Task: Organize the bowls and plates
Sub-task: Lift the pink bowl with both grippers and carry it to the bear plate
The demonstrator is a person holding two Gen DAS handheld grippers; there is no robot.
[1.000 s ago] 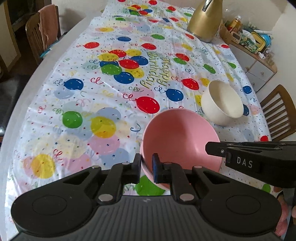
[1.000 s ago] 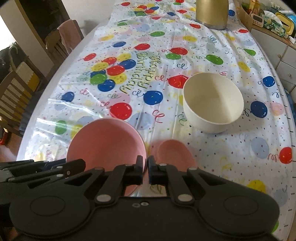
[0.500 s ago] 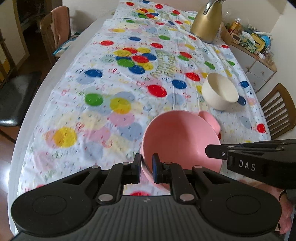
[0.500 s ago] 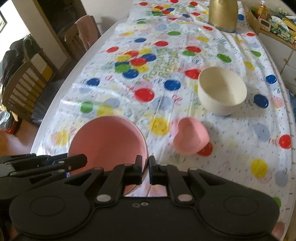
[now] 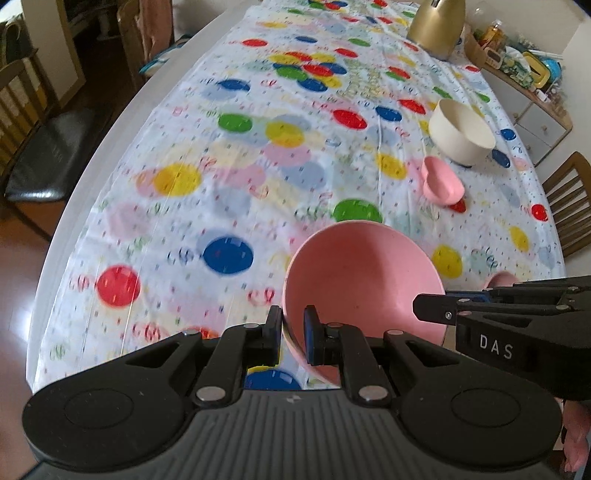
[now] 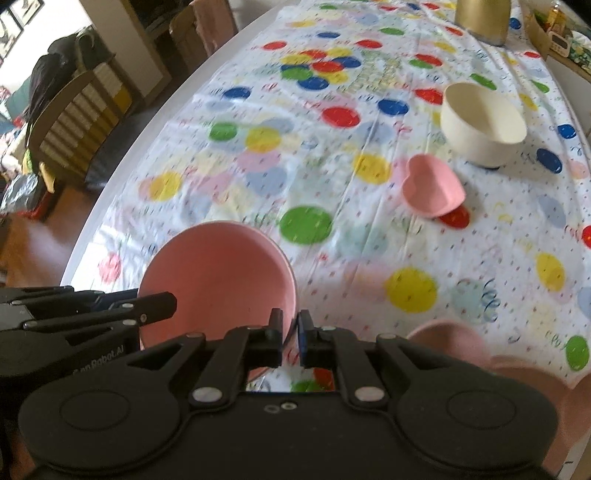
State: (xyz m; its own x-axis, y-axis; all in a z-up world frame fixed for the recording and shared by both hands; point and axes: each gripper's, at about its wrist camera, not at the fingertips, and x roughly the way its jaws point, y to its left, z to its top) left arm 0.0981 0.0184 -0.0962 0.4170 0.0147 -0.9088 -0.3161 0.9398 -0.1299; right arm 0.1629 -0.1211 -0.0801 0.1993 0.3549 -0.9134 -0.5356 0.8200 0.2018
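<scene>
Gripping opposite rims, the left claw (image 5: 291, 328) and right claw (image 6: 291, 332) pinch the pink bowl (image 5: 362, 291) closed-fingered, aloft above the near edge. The heart dish (image 6: 432, 190) and cream bowl (image 6: 484, 123) lie ahead-right on the balloon-print surface (image 6: 258, 177); a gold jug (image 5: 437, 24) and chairs stand beyond.
</scene>
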